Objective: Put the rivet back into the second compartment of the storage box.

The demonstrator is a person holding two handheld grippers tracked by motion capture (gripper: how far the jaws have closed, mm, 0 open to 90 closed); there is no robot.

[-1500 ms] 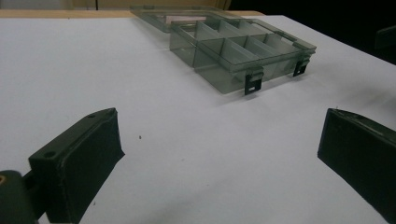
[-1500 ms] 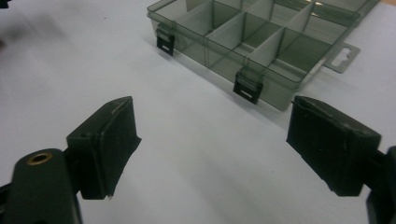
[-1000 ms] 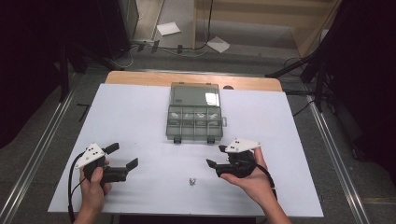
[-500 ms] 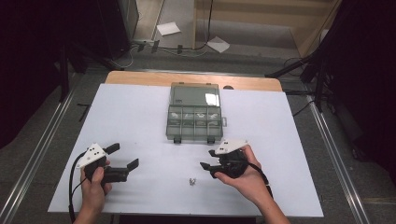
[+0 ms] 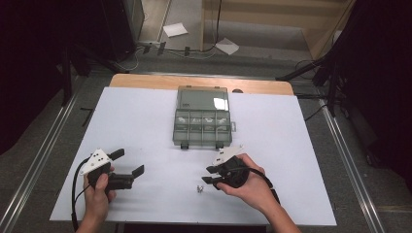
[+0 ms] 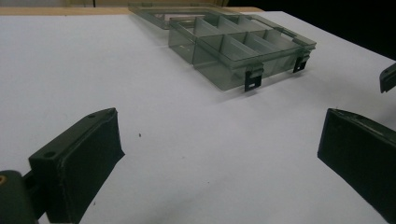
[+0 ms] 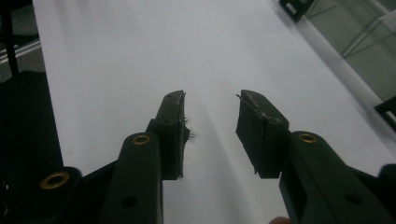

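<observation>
Small metal screws (image 5: 198, 188) lying loose on the white worktop (image 5: 145, 116), near its front edge, just left of the right gripper (image 5: 208, 174); seen in the right gripper view as a tiny glint (image 7: 188, 127) right beside the left jaw, outside the gap. Right gripper held low over the worktop, pointing left toward the screws, jaws partly apart and just been closing, nothing between them. Beyond, toward the worktop's middle, a grey plastic compartment box (image 5: 202, 127) with lid thrown back, small pale parts in its cells. Well apart at the front left, left gripper (image 5: 130, 162) in the left hand (image 5: 97, 194), jaws spread wide, empty, aimed toward the box (image 6: 243, 51).
</observation>
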